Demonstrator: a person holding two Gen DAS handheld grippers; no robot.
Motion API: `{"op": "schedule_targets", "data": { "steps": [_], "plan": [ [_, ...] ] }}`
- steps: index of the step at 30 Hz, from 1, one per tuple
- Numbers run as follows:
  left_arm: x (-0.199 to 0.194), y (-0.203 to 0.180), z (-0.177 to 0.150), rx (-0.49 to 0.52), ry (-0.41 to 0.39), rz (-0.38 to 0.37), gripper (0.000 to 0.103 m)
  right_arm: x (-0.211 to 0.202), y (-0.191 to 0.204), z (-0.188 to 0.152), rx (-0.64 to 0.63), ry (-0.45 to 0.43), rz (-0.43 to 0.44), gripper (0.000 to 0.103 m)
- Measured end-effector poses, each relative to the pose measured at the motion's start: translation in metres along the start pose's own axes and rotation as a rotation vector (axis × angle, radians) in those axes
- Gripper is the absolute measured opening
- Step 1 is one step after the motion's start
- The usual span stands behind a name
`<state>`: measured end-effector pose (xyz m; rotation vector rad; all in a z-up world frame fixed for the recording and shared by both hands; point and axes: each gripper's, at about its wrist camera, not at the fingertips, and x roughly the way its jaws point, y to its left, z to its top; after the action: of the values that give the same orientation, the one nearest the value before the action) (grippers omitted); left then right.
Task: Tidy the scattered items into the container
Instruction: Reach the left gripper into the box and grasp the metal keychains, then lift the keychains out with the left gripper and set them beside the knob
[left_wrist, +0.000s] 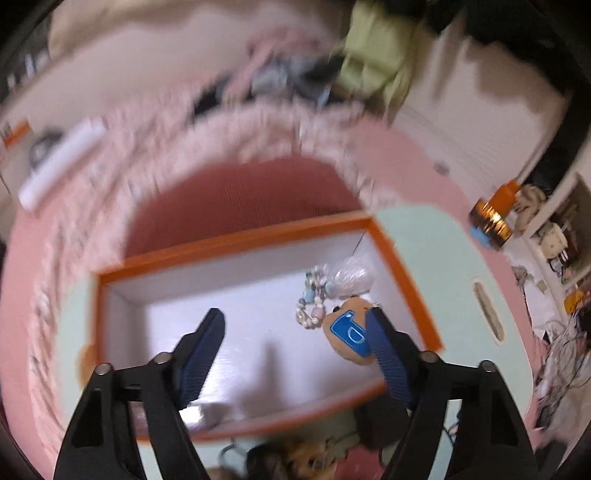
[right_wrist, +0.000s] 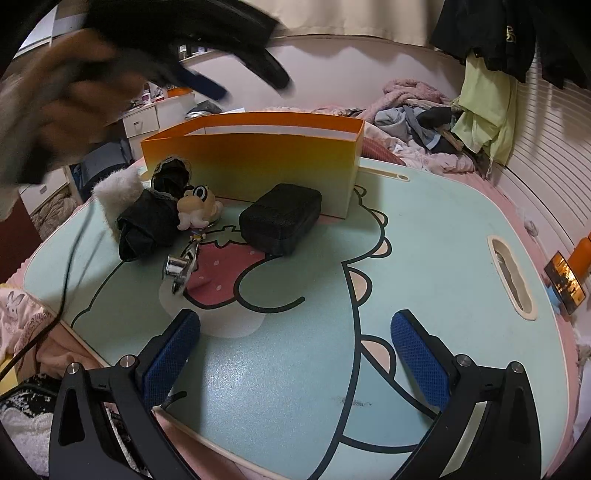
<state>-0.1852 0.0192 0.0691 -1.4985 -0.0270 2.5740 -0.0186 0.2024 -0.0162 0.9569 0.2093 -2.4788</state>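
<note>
Black zip case (right_wrist: 279, 218) on worktop (right_wrist: 424, 258): stiff, light; grab across short sides. Left hand-held gripper (left_wrist: 295, 325) released over orange box (left_wrist: 236, 240); right hand-held gripper (right_wrist: 295, 332) released, empty.

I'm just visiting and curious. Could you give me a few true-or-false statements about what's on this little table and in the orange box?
1. The orange box stands on the table. True.
2. The black case is inside the box. False: it lies on the table in front of the box.
3. A bead bracelet and a tan charm are in the box. True.
4. The right gripper holds the metal clip. False: its fingers are open and empty.
5. The left gripper is over the box. True.
6. The box is full. False: most of its floor is bare.
</note>
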Motion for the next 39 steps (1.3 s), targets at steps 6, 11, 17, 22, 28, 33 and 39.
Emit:
{"op": "schedule_targets", "data": {
  "steps": [6, 11, 17, 22, 28, 33, 39],
  "plan": [
    [0.059, -0.003, 0.005, -0.062, 0.138, 0.017, 0.049, -0.001, 0.001, -0.001, 0.0, -0.006, 0.004, 0.103],
    [0.063, -0.004, 0.008, -0.044, 0.145, 0.058, 0.037, -0.001, 0.001, -0.001, -0.001, -0.01, 0.007, 0.103],
    [0.055, 0.001, 0.004, 0.019, 0.131, 0.067, 0.01, -0.002, 0.001, -0.001, -0.001, -0.011, 0.006, 0.103],
    [0.011, 0.028, 0.008, -0.044, 0.012, -0.005, 0.01, -0.002, 0.001, -0.002, -0.001, -0.011, 0.006, 0.103],
    [-0.07, 0.038, -0.006, -0.05, -0.153, -0.114, 0.01, -0.002, 0.0, -0.002, -0.001, -0.011, 0.006, 0.103],
    [-0.116, 0.039, -0.047, 0.0, -0.256, -0.145, 0.01, -0.002, 0.0, -0.002, -0.001, -0.011, 0.007, 0.103],
    [-0.111, 0.055, -0.099, -0.041, -0.232, -0.178, 0.01, -0.003, -0.001, -0.002, -0.001, -0.011, 0.007, 0.103]
  ]
}}
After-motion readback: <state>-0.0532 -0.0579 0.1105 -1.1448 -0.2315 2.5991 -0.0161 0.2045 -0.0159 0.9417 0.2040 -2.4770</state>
